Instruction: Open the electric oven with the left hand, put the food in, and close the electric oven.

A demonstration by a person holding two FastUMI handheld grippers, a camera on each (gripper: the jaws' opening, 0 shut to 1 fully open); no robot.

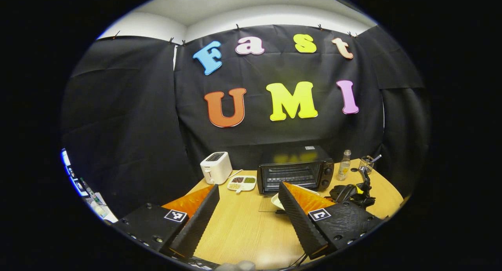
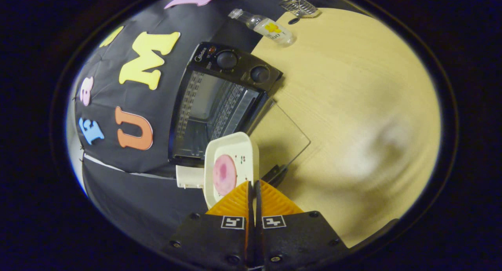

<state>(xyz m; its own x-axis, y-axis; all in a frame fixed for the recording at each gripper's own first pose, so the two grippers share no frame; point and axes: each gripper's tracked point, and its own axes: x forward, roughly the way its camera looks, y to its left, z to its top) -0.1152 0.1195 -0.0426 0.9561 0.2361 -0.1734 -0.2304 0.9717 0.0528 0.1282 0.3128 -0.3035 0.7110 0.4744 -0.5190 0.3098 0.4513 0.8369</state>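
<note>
The left gripper (image 1: 247,202) hangs back from the worktop (image 1: 243,228) with its jaws spread wide apart and nothing between them. Past them, at the back of the wooden worktop, sits the black electric oven (image 1: 295,173), its glass door (image 2: 279,135) dropped down flat onto the wood in front of it, so the wire rack inside is on show. To the oven's left there is a white toaster (image 1: 215,168), and between the two lies a small divided dish (image 1: 242,182) with dark, pale and green fillings. On the oven's other side stands a clear bottle (image 1: 344,165), and beyond that a wire mesh holder (image 1: 366,163) near the worktop's far corner.

The right gripper (image 2: 253,190) is rolled over on its side, so in the right gripper view the whole room looks tipped. Its jaws are pressed nearly together on the near edge of a white tray (image 2: 231,165), which carries the food (image 2: 224,174), a round pink slice lying on the tray's floor. The tray is held just in front of the oven's open mouth, over the lowered door, not yet inside the cavity. In the left gripper view the same tray peeks out pale behind the left gripper's own right-hand finger, and the right gripper appears as a dark shape low over the worktop, just right of the oven
</note>
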